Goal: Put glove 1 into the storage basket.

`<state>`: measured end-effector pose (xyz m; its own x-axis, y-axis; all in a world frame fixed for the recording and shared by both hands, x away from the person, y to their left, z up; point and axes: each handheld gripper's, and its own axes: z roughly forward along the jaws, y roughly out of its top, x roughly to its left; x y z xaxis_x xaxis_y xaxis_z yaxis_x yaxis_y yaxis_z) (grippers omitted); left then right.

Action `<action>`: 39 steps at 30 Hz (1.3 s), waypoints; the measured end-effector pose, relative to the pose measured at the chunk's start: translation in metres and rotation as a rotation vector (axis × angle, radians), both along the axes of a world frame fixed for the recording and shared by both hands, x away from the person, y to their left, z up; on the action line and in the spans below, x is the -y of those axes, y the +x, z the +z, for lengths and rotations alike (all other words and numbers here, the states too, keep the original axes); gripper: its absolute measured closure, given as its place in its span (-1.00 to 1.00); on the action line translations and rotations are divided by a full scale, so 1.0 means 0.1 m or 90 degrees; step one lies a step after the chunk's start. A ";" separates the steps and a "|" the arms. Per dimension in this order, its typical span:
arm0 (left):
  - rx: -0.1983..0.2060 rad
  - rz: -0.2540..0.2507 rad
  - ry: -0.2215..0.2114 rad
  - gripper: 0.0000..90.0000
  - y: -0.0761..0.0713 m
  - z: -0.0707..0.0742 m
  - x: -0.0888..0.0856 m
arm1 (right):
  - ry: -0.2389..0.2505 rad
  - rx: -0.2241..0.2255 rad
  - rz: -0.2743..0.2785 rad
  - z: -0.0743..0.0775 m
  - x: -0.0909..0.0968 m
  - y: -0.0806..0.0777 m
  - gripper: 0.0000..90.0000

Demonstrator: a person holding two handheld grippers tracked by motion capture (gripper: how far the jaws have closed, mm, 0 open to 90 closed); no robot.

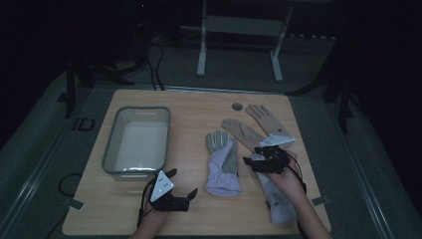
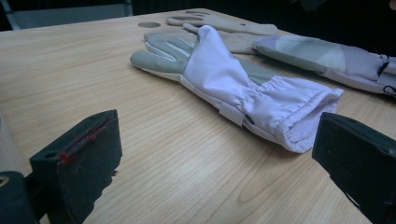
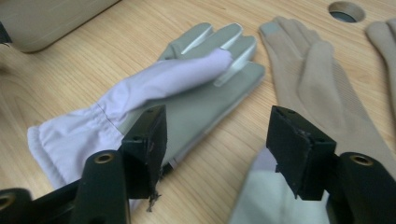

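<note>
A grey glove with a lavender cuff (image 1: pixel 223 164) lies flat mid-table, its cuff folded over the palm (image 3: pixel 177 79). A second glove of the same kind (image 1: pixel 276 199) lies to its right, partly under the person's right hand. My right gripper (image 1: pixel 253 155) hovers between the two, jaws open and nothing between them (image 3: pixel 217 135); the second glove's pale fabric (image 3: pixel 271 200) lies below. Two tan gloves (image 1: pixel 244 132) (image 1: pixel 263 119) lie farther back. My left gripper (image 1: pixel 183 181) rests open near the front edge, pointing at the first glove's cuff (image 2: pixel 289 107).
A grey plastic bin (image 1: pixel 137 142) stands empty at the left of the wooden table (image 1: pixel 99 209). A round cable hole (image 1: pixel 237 106) sits near the far edge. A white label (image 1: pixel 278 140) lies by the tan gloves.
</note>
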<state>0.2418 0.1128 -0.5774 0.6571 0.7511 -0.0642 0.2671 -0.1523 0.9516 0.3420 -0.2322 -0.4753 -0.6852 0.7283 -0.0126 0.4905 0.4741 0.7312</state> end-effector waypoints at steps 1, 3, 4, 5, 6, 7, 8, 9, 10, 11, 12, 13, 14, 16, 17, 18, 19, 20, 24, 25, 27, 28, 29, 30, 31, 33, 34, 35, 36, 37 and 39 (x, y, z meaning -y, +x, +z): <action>-0.001 0.000 0.000 -0.96 0.00 0.00 0.00 | -0.001 -0.001 -0.005 0.00 0.04 -0.01 -0.17; 0.000 -0.001 -0.002 -0.96 0.00 0.00 0.00 | -0.007 -0.001 -0.010 0.00 0.11 -0.02 -0.20; 0.000 0.000 -0.003 -0.96 0.00 0.00 0.00 | -0.007 -0.002 -0.014 0.00 0.14 -0.02 -0.20; 0.000 0.000 -0.002 -0.96 0.00 0.00 0.00 | -0.001 -0.004 -0.019 0.00 0.19 -0.03 -0.20; 0.000 -0.001 -0.002 -0.96 0.00 0.00 0.00 | 0.001 -0.003 -0.020 -0.01 0.23 -0.05 -0.20; 0.001 -0.001 -0.002 -0.96 0.00 0.00 0.00 | 0.000 -0.004 -0.021 -0.01 0.26 -0.06 -0.20; 0.001 -0.001 -0.002 -0.96 0.00 0.00 0.00 | 0.000 -0.004 -0.021 -0.01 0.26 -0.06 -0.20; 0.001 -0.001 -0.002 -0.96 0.00 0.00 0.00 | -0.002 -0.003 -0.023 -0.02 0.29 -0.07 -0.20; 0.001 -0.001 -0.002 -0.96 0.00 0.00 0.00 | -0.003 -0.008 -0.029 -0.04 0.38 -0.11 -0.19; 0.001 -0.001 -0.001 -0.96 0.00 0.00 0.00 | -0.006 -0.009 -0.031 -0.05 0.41 -0.12 -0.17; 0.000 -0.001 -0.001 -0.96 0.00 0.00 0.00 | -0.012 -0.014 -0.031 -0.07 0.45 -0.13 -0.17; 0.000 -0.001 0.000 -0.96 0.00 0.00 0.00 | -0.014 -0.019 -0.031 -0.09 0.50 -0.13 -0.17; 0.000 0.000 0.001 -0.96 0.00 0.00 0.00 | -0.012 -0.026 -0.034 -0.12 0.55 -0.14 -0.15; 0.000 0.000 0.000 -0.96 0.00 0.00 0.00 | -0.020 -0.036 -0.046 -0.18 0.67 -0.16 -0.14; -0.001 0.001 0.000 -0.96 0.00 0.00 0.00 | -0.020 -0.041 -0.048 -0.20 0.71 -0.17 -0.14; -0.001 0.001 0.000 -0.96 0.00 0.00 0.00 | -0.020 -0.041 -0.048 -0.20 0.71 -0.17 -0.14; -0.002 0.000 -0.001 -0.96 0.00 0.00 0.00 | -0.018 -0.049 -0.055 -0.22 0.79 -0.22 -0.14; -0.003 0.001 -0.002 -0.96 0.00 0.00 0.00 | -0.019 -0.050 -0.055 -0.22 0.83 -0.24 -0.13; -0.001 0.000 0.000 -0.96 0.00 0.00 0.00 | -0.017 -0.062 -0.058 -0.24 0.96 -0.35 -0.08; -0.001 0.000 0.000 -0.96 0.00 0.00 0.00 | -0.021 -0.063 -0.058 -0.24 0.98 -0.38 -0.08; -0.001 0.000 0.000 -0.96 0.00 0.00 0.00 | -0.021 -0.068 -0.052 -0.24 1.00 -0.46 -0.08; -0.001 0.000 0.001 -0.96 0.00 0.00 0.00 | -0.020 -0.070 -0.051 -0.25 1.01 -0.49 -0.08; -0.001 0.000 0.001 -0.96 0.00 0.00 0.00 | -0.021 -0.071 -0.047 -0.26 1.02 -0.51 -0.08; -0.001 0.000 0.001 -0.96 0.00 0.00 0.00 | -0.024 -0.072 -0.044 -0.29 1.02 -0.53 -0.08; -0.001 0.000 0.001 -0.96 0.00 0.00 0.00 | -0.027 -0.075 -0.045 -0.32 1.02 -0.54 -0.08; -0.003 -0.001 0.000 -0.96 0.00 0.00 0.00 | -0.033 -0.083 -0.038 -0.39 1.01 -0.53 -0.08; -0.003 -0.001 0.000 -0.96 0.00 0.00 0.00 | -0.035 -0.088 -0.037 -0.43 1.00 -0.52 -0.08; -0.004 -0.001 -0.001 -0.96 0.01 0.00 0.00 | -0.035 -0.092 -0.033 -0.46 0.99 -0.51 -0.08; -0.004 -0.002 -0.002 -0.96 0.01 0.00 -0.01 | -0.037 -0.097 -0.032 -0.50 0.98 -0.49 -0.07; -0.004 -0.002 -0.004 -0.96 0.01 0.00 -0.01 | -0.037 -0.101 -0.033 -0.54 0.97 -0.48 -0.05; -0.003 -0.002 -0.006 -0.96 0.01 0.00 -0.01 | -0.039 -0.104 -0.036 -0.57 0.98 -0.48 -0.03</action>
